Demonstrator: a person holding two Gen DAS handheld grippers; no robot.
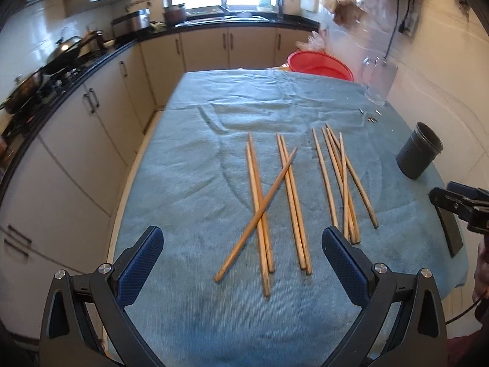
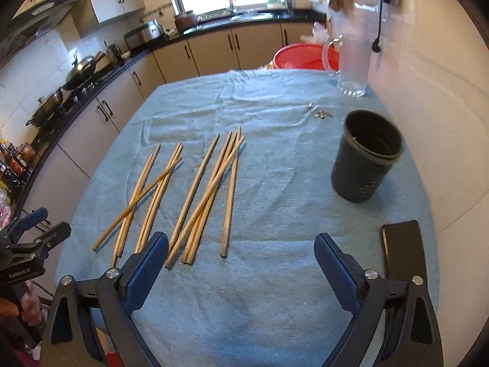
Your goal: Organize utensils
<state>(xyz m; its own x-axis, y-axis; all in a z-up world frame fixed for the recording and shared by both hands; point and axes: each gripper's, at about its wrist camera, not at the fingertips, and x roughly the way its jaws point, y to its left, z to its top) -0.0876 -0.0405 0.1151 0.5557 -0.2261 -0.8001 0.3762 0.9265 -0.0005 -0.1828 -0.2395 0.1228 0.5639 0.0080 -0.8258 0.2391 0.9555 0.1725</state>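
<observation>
Both claws are hanging spread wide and gripping nothing: the left gripper (image 1: 243, 241) is filling the bottom of the left wrist view, hovering over the near ends of the chopsticks, and the right gripper (image 2: 241, 244) is sitting at the bottom of the right wrist view, above bare blue towel (image 2: 275, 305).

Judging by this, the task is standing at its very start, with the first pick not yet made and nothing showing inside the dark holder cup (image 2: 366, 156), which is standing upright at the right centre of the right wrist view.

The chopsticks (image 1: 275, 202) are lying in the centre of the left wrist view, running roughly from near to far in three loose groups. One stick (image 1: 256, 215) is lying diagonally across the left and middle pairs, and the right-hand group (image 1: 343, 183) is fanning and overlapping. They are looking like plain, slim, light-brown wood, likely to roll on the soft towel.

The next move is probably calling for one claw to drop over a single stick or a tidy pair and close across it near one end. The crossing stick seems the sensible first pick, since it is resting on top. A black phone (image 2: 403, 250) is lying at the lower right of the right wrist view, clear of the sticks.
</observation>
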